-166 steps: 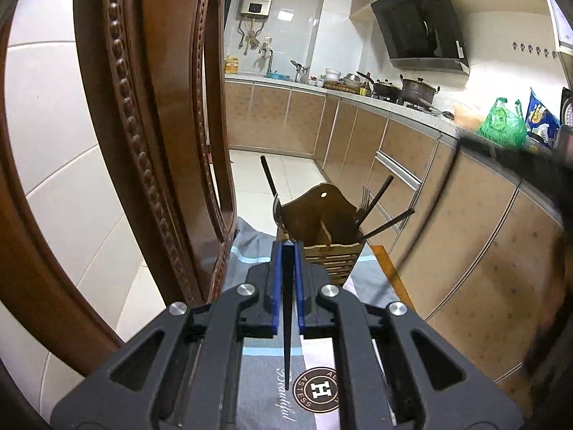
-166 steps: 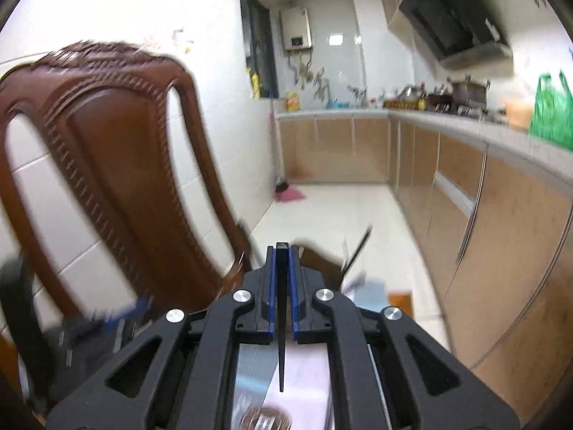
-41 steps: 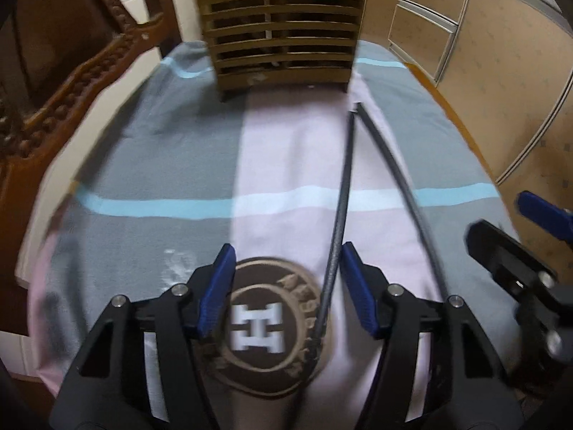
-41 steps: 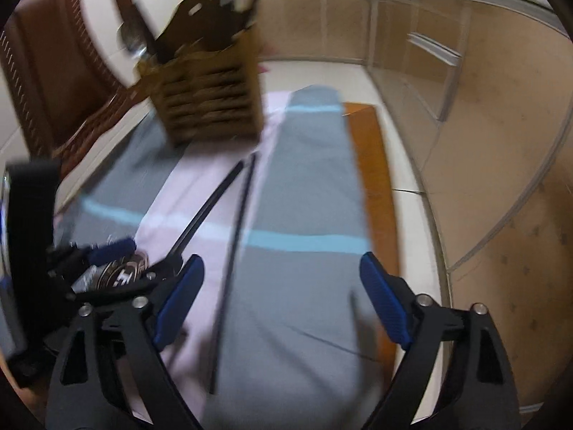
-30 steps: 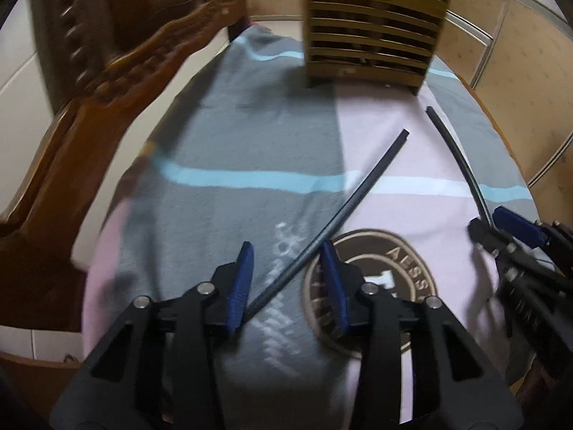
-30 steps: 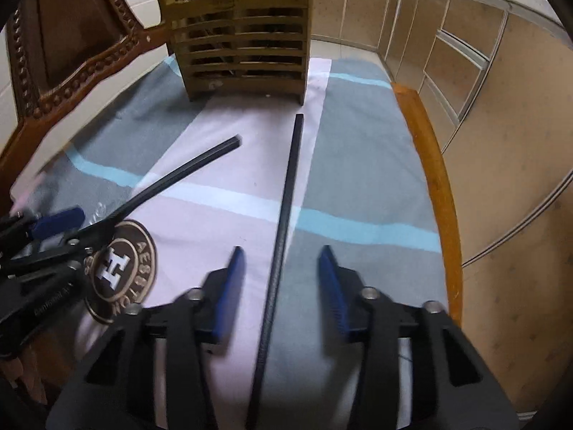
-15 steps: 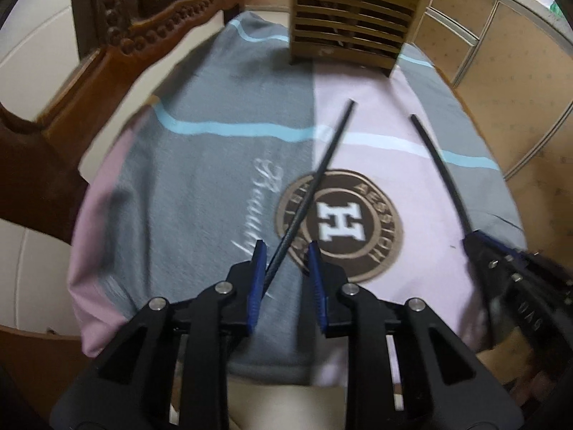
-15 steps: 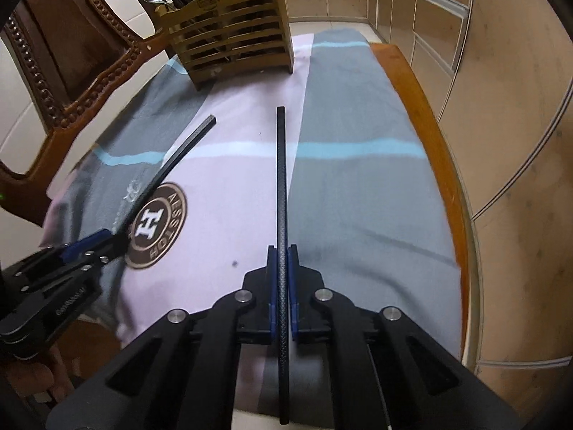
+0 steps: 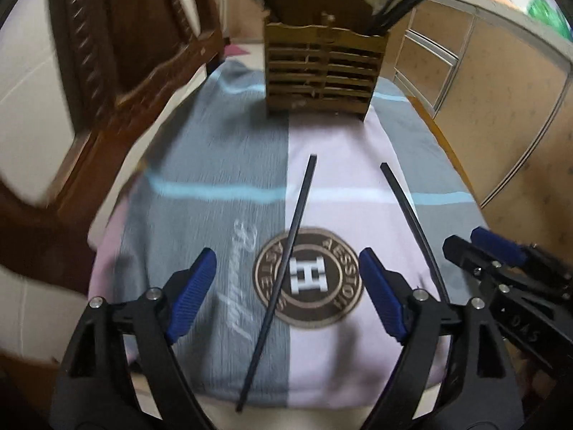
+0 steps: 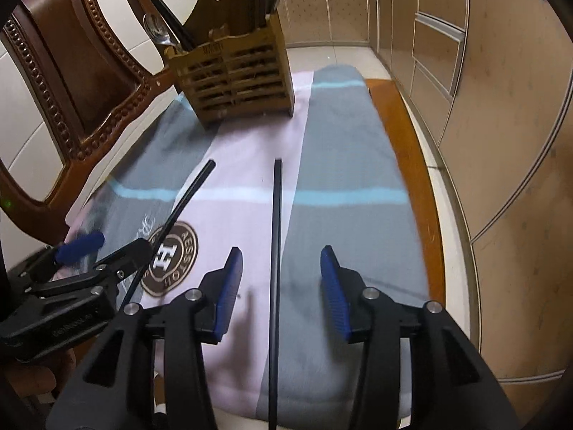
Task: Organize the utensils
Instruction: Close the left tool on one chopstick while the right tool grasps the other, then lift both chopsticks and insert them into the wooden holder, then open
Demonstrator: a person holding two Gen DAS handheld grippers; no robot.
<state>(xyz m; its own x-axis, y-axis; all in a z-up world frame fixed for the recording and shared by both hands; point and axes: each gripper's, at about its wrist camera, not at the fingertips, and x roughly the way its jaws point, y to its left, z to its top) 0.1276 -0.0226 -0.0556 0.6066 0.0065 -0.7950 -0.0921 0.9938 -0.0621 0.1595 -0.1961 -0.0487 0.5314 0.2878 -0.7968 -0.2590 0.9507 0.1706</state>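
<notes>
Room: kitchen with tan cupboards [image 10: 501, 114] along one side, where we work at a small table.
Left claw [image 9: 287, 294]: we see its blue pads far apart and opening wider. One black chopstick [image 9: 286, 247] lies between them on the cloth, and neither pad touches it.
Right claw [image 10: 281, 285]: its blue pads are partly apart and opening too. The other black chopstick [image 10: 276, 251] lies between them, untouched.
Chopsticks: we see both flat on the cloth, side by side but apart, their far ends pointing toward the holder.
Cloth [image 9: 200, 165]: grey and pink, with a light blue stripe and a round brown badge [image 9: 308, 279]. The left chopstick crosses the badge.
Holder [image 9: 322, 71]: a wooden slatted utensil holder stands upright at the far end of the cloth. Black chopsticks and a metal spoon [image 10: 157, 32] stick out of its top.
Chair [image 10: 71, 71]: a carved brown wooden chair stands beside the table on the left.
</notes>
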